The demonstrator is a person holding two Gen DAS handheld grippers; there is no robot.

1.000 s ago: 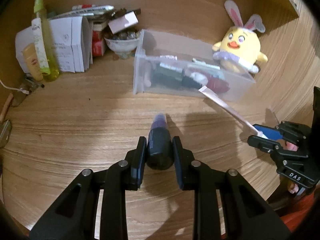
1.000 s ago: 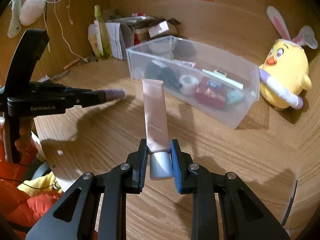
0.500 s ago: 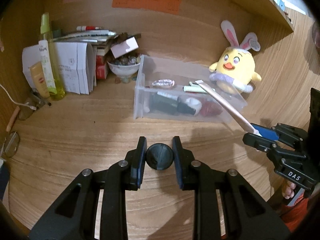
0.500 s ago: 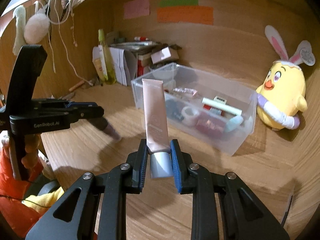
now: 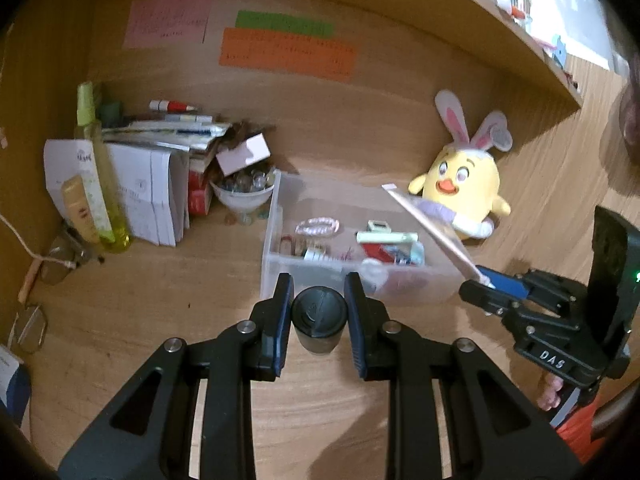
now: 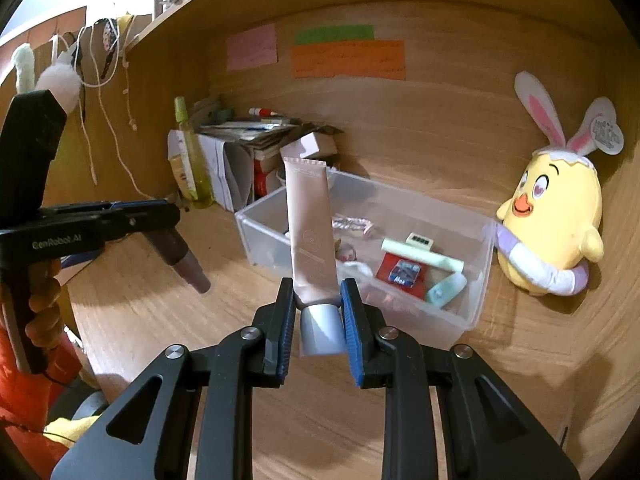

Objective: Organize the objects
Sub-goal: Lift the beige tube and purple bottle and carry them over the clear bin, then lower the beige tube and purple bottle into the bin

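My left gripper (image 5: 319, 296) is shut on a dark bottle (image 5: 319, 320) with a black cap, seen end-on. In the right wrist view that bottle (image 6: 176, 252) hangs tilted down from the left gripper (image 6: 172, 212) above the wooden desk. My right gripper (image 6: 317, 292) is shut on a pink tube (image 6: 310, 220) just above its silver cap, with the tube standing upright. In the left wrist view the tube (image 5: 432, 228) slants over a clear plastic box (image 5: 276, 276). The box (image 6: 260, 236) holds several small items and lies just beyond both grippers.
A yellow plush chick (image 5: 460, 184) with bunny ears sits right of the box. Left of it are a bowl of marbles (image 5: 244, 188), a paper pile (image 5: 160, 184), a yellow-green spray bottle (image 5: 96, 176) and glasses (image 5: 60, 264). A shelf (image 5: 480, 12) overhangs the desk.
Both grippers have risen and tipped upward with their items still held. The box has drawn closer below them, and the dark bottle now shows cap-on instead of lengthwise.
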